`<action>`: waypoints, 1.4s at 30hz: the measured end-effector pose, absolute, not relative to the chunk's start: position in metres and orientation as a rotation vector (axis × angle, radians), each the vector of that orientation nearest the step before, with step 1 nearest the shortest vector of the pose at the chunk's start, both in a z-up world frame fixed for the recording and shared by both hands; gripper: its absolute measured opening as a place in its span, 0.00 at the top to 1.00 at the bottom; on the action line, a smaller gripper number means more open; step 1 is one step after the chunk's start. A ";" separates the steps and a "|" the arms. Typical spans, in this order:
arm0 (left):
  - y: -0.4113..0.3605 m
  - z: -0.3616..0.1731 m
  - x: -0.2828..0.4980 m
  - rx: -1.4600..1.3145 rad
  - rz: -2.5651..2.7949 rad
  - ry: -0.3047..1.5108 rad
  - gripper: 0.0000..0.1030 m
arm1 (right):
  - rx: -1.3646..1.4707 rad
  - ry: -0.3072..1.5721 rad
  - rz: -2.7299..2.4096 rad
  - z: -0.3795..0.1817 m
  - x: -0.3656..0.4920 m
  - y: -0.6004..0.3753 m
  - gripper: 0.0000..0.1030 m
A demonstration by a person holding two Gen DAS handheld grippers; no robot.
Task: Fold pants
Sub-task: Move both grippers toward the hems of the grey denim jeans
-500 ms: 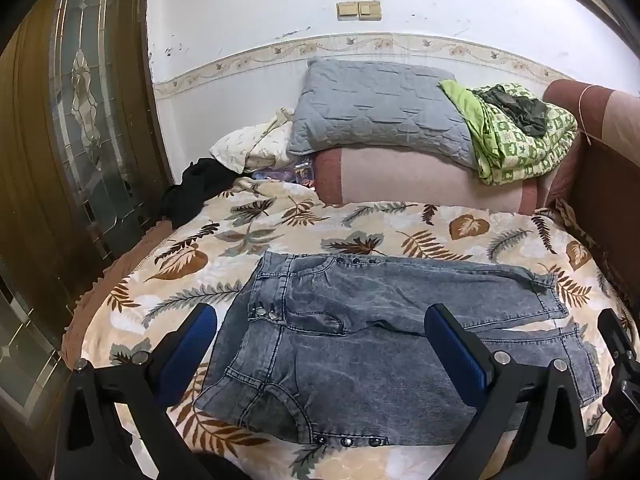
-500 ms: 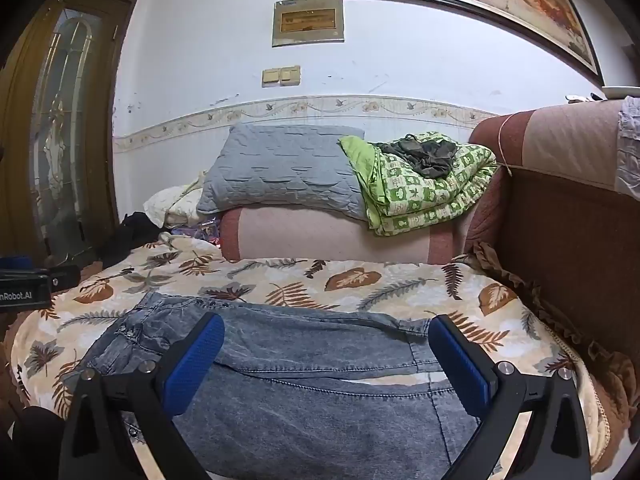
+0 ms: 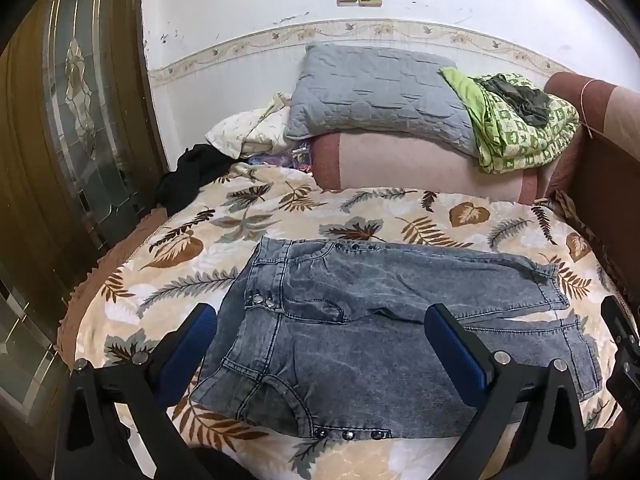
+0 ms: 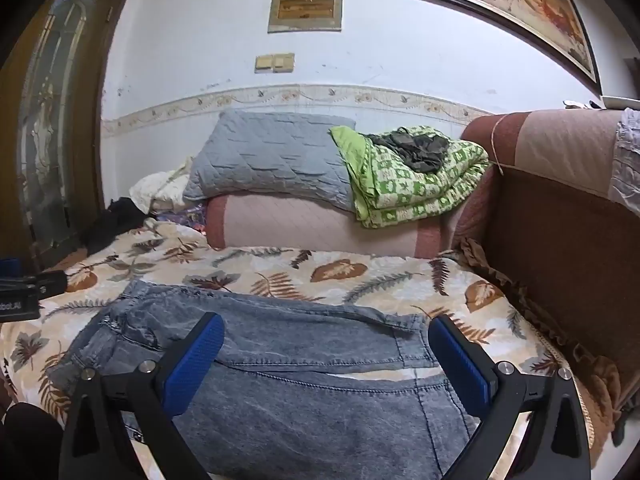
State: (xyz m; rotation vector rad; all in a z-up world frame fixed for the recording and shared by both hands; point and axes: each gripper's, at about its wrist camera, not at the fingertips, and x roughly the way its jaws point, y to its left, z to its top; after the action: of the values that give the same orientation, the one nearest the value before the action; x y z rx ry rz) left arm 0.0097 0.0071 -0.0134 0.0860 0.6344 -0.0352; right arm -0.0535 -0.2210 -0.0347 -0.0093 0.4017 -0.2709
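Note:
Grey-blue denim pants (image 3: 360, 320) lie flat on the leaf-patterned bedspread (image 3: 280, 216), waistband to the left and both legs running right. My left gripper (image 3: 320, 328) hovers open above the waist and hip area, blue pads wide apart with nothing between them. In the right wrist view the same pants (image 4: 304, 380) fill the foreground, leg hems (image 4: 416, 344) toward the right. My right gripper (image 4: 326, 344) hangs open over the legs, touching nothing. The right gripper's black body (image 3: 624, 360) shows at the right edge of the left wrist view; the left gripper's body (image 4: 24, 292) shows at the left edge of the right wrist view.
A pink-and-red bolster (image 3: 420, 160) lies at the head of the bed with a grey quilted pillow (image 3: 376, 92) and a green patterned blanket (image 3: 520, 132) on it. A brown headboard (image 4: 560, 240) rises on the right. A wooden glass-panelled door (image 3: 68, 120) stands left. Dark clothing (image 3: 192, 172) lies near it.
Both views are nearly the same as half a second ago. The grippers have stayed open and the pants have not moved.

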 end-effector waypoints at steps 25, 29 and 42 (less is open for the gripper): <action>0.013 -0.040 0.023 0.099 -0.012 0.710 0.00 | 0.012 0.488 -0.306 -0.041 -0.043 -0.227 0.00; 0.017 -0.049 0.027 0.095 -0.003 0.736 0.00 | -0.006 0.455 -0.352 -0.038 -0.044 -0.223 0.00; 0.069 -0.067 0.053 0.084 0.071 0.773 0.00 | 0.096 0.575 -0.264 -0.064 -0.031 -0.250 0.00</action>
State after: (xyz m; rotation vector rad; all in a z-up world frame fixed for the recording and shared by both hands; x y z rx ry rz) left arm 0.0530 0.0693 -0.0672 0.0839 0.7726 0.0709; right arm -0.0313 -0.2499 -0.0644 0.0962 0.5751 -0.2639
